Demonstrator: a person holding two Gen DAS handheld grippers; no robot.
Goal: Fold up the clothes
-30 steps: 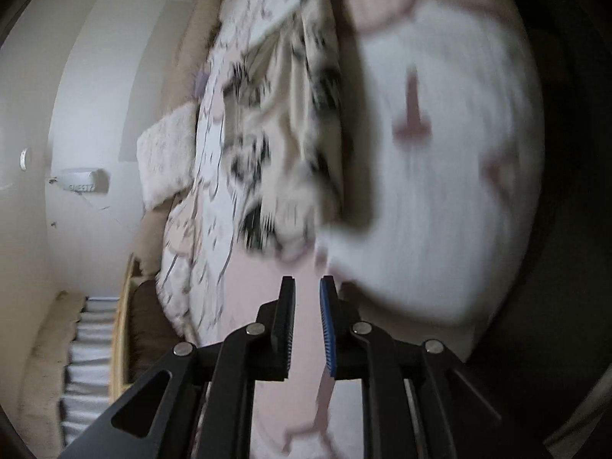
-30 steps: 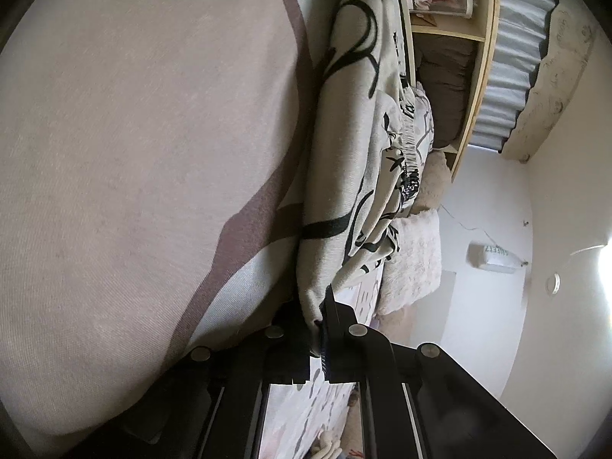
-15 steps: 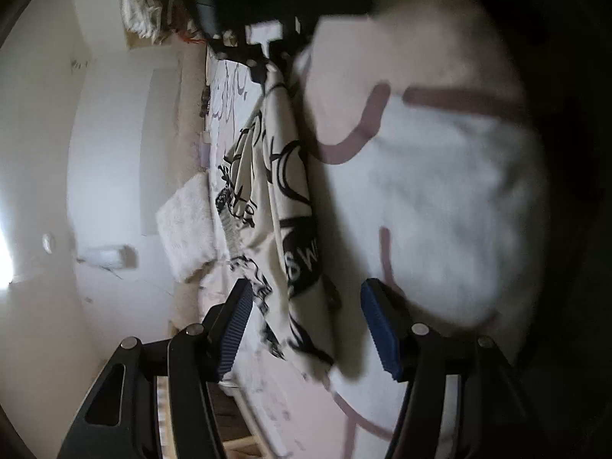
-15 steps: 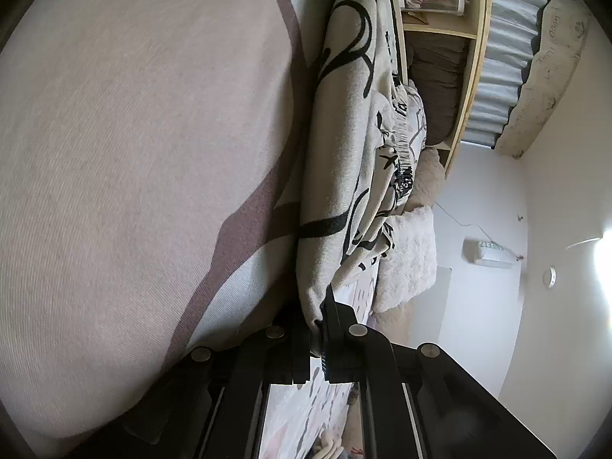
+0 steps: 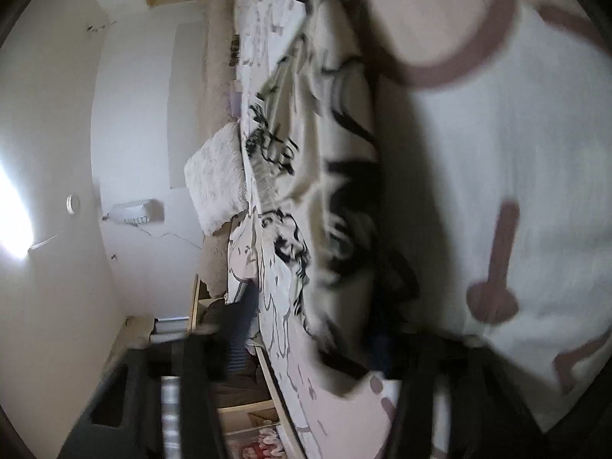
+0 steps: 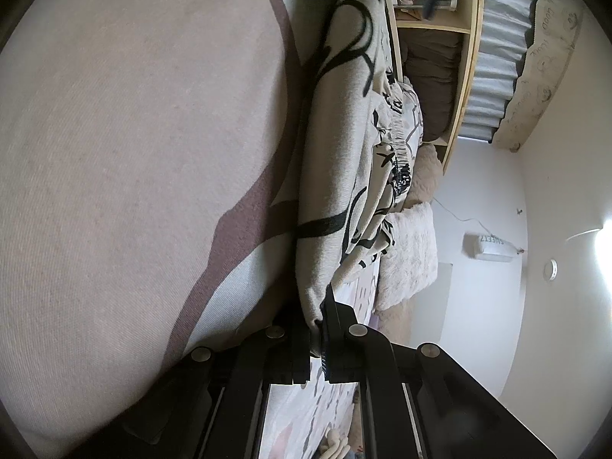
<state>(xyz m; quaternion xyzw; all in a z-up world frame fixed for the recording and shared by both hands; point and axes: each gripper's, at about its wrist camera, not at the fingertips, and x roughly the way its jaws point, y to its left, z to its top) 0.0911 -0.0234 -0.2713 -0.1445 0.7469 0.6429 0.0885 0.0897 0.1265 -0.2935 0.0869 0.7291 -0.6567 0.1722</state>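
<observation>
Two wrist views, both rolled on their side, and very little writing I can read: the white wall unit (image 6: 493,246) carries grey lettering that looks like "SWEET7", though I cannot be sure of every letter. The scalloped cream valance (image 6: 535,57) over the grey curtain has faint script that I cannot make out.

My right tool (image 6: 319,338) is clamped on the near edge of the cream garment with bold black print (image 6: 336,176); a fold of the cloth is pinched between the two dark pads, and the rest runs away from the tool toward the far end of the bed. My left tool (image 5: 306,348) is blurred, with its two black fingers standing wide apart at the bottom of its view. The same garment (image 5: 336,191) hangs down into the gap between them, but I cannot tell whether either finger touches it.

The garment lies along a bed sheet (image 6: 114,153) in beige and pale grey with broad mauve bands, which fills the left of the right wrist view and the right of the left wrist view. Beside the garment sits a rumpled patterned duvet (image 6: 397,126), then a fluffy white cushion (image 6: 411,252) against the white wall. A pale wooden shelf unit (image 6: 459,88) holds something dark brown, and a small picture in pink and red stands on its upper shelf. A bright lamp glares on the wall.
</observation>
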